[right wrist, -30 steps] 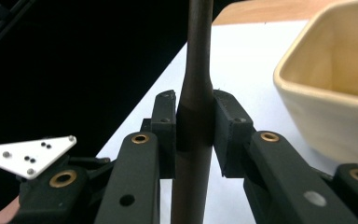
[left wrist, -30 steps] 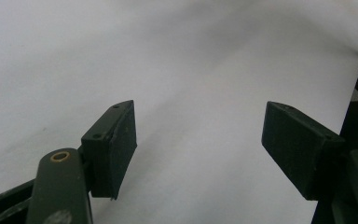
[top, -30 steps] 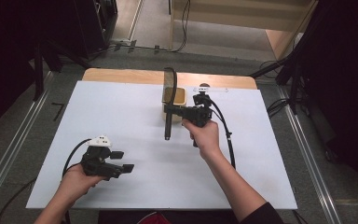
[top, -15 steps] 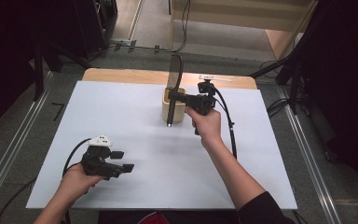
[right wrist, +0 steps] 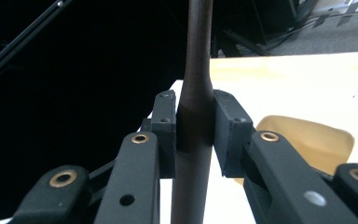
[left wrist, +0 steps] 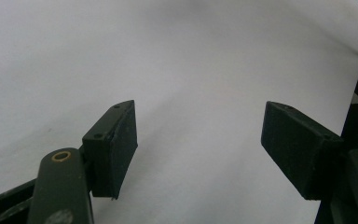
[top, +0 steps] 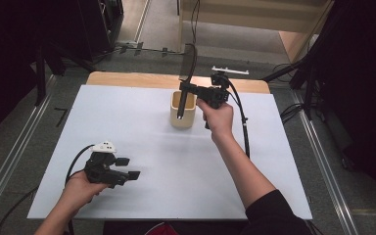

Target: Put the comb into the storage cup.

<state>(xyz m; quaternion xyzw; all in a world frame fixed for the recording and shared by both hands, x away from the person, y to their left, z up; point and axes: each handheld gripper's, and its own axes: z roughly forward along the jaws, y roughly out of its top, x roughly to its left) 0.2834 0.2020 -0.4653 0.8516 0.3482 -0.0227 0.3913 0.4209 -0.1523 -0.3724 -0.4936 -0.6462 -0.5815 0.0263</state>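
Observation:
A dark, long-handled kitchen utensil [top: 190,61] stands nearly upright, its flat blade at the top. My right gripper [top: 187,88] is shut on its handle [right wrist: 193,140] partway along. The handle's lower end hangs at a cream-coloured holder cup [top: 182,120] near the table's back middle. Whether the tip is inside the cup or just above it I cannot tell. In the right gripper view the cup's rim [right wrist: 307,140] lies just past the jaws. My left gripper [top: 127,169] rests low at the front left, open, with nothing between its fingers [left wrist: 114,140].
The white tabletop [top: 142,127] spreads around the cup, with a wooden edge [top: 127,78] along the back. A black cable [top: 245,132] trails from the right gripper beside the forearm. Dark stands and metal rails flank the table.
My right gripper has carried the utensil toward the back and right, bringing it more upright over the cup. The left gripper has stayed still.

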